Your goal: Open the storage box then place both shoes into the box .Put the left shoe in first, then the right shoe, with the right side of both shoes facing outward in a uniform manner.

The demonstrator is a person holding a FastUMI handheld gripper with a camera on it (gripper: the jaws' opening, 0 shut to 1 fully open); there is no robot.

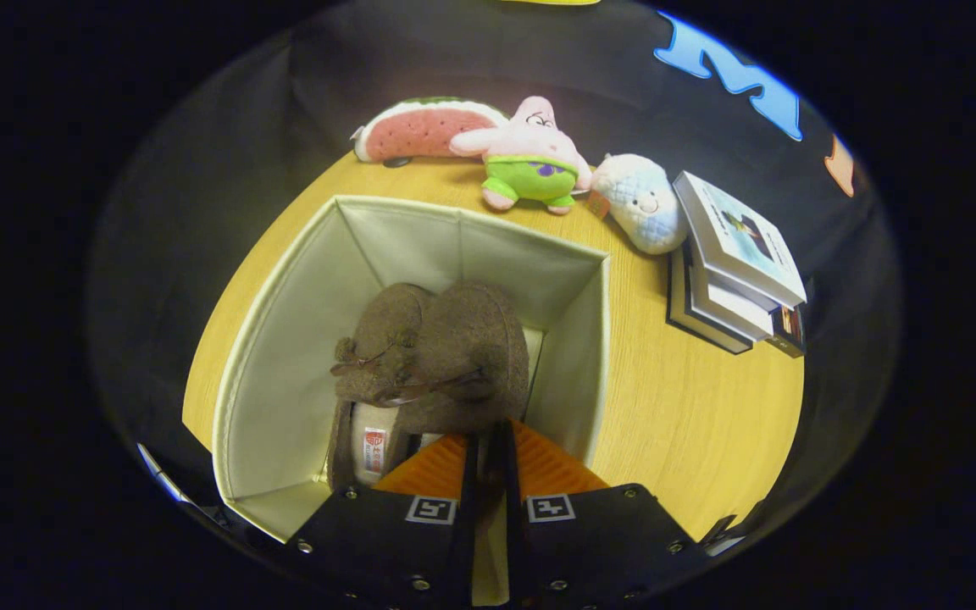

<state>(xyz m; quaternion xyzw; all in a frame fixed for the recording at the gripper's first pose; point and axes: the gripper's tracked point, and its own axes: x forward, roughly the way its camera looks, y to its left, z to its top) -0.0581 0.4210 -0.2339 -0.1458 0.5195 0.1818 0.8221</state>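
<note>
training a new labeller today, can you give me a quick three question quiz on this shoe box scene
1. True or false: the cream fabric storage box on the wooden table is open at the top.
2. Multiple choice: what lies inside the box? A) a stack of books B) two brown fuzzy slippers C) a watermelon plush
3. Short answer: how do the fingers of the gripper stand, and on what?

Key
1. True.
2. B; the stack of books and the watermelon slice plush sit on the table outside the box.
3. Nearly closed, apparently pinching the heel edge of the nearer slipper, though the contact itself is hard to see.
</note>
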